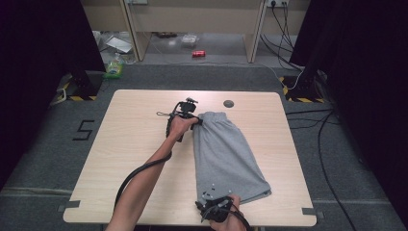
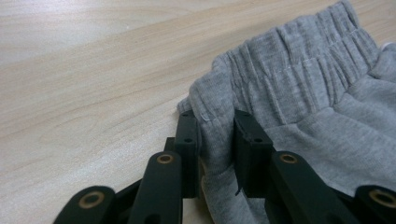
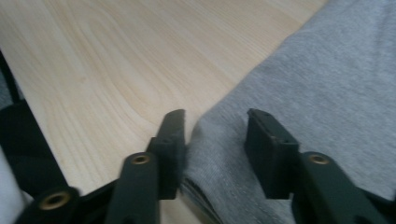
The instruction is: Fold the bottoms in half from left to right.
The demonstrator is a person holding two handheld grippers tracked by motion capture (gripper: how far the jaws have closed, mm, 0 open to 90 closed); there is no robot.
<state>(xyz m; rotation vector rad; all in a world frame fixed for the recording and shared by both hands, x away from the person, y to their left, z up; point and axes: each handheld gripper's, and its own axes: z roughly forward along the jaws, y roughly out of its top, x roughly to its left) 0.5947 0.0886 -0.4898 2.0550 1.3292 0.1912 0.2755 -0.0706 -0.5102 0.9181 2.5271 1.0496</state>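
On the pale wooden table (image 1: 134, 159) lies a pair of grey jersey shorts with an elastic waistband (image 1: 226, 154), folded lengthwise into one long strip that runs from the far middle of the tabletop down toward the near right edge. So basically the person has one gripper at each end of it.

Left gripper (image 1: 196, 120) sits at the far end, on the waistband corner. From the left gripper view its black jaws are pinched together on a bunched fold of the gathered waistband fabric (image 2: 219, 135), cloth pressed on both sides, so that's a proper grip.

Right gripper (image 1: 210, 201) is at the near end by the leg hem, close to the table's front edge. In the right gripper view the hem corner (image 3: 219, 154) sits between the jaws; the left one touches the cloth's edge, the right one stands a bit apart from it, so the jaws aren't clamped on the shorts.
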